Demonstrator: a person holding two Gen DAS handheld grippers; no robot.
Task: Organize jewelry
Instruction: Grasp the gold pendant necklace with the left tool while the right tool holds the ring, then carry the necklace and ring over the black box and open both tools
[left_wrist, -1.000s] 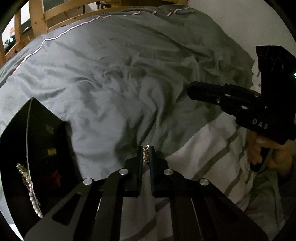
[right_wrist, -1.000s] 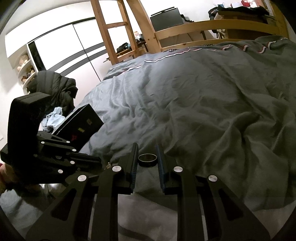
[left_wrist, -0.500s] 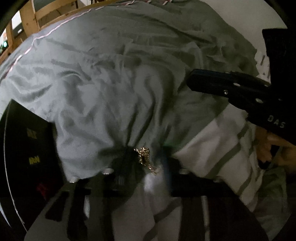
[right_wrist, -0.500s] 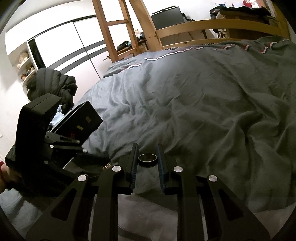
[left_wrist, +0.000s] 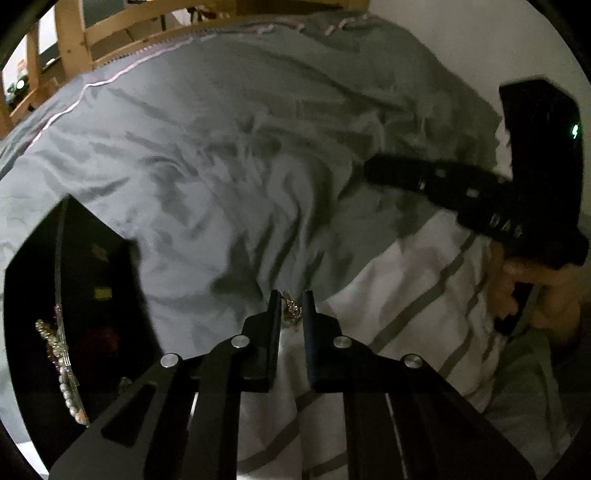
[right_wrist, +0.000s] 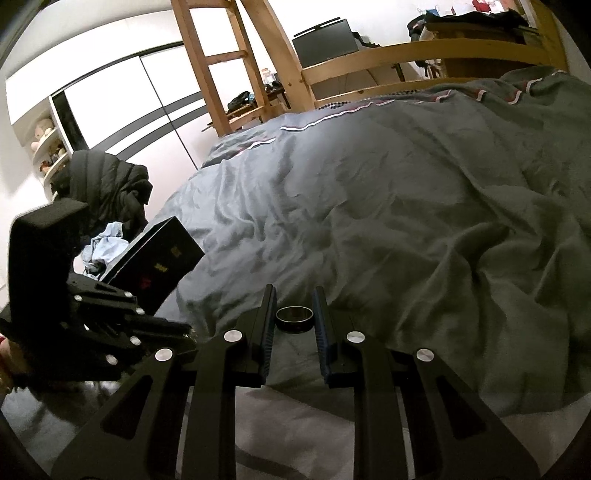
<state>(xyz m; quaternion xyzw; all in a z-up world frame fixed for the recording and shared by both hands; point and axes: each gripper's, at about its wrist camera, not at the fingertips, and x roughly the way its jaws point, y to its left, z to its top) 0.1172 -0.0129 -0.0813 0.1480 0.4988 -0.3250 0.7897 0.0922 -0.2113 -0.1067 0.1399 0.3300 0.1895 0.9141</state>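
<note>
Bed, wide, under a rumpled grey duvet with a thin pale stripe near its far edge. Wooden bed frame and ladder behind; white sliding wardrobe on the far wall. Dark puffer jacket heaped at the bed's left side, pale blue cloth just below it.

White sheet with grey stripes shows where the duvet ends, at the near edge of the bed.

Black jewelry box stands open on the duvet at left. A pearl strand lies along its edge; small yellow and red pieces sit inside, too dim to name. Same box in the right wrist view, lid side toward the camera.

Right tongs: held by a hand seen in the left wrist view. Fingers narrowly set and pinching a dark ring, which lies flat between them, above the duvet's near edge.

Left tongs: pointed steeply down over the boundary of duvet and striped sheet. Jaws closing to almost together, a gold chain bunched between the tips and pinched there. Chain's lower end hangs in the narrow gap; whether it touches the sheet cannot be told.

Both tongs near each other; box well left of the chain.
</note>
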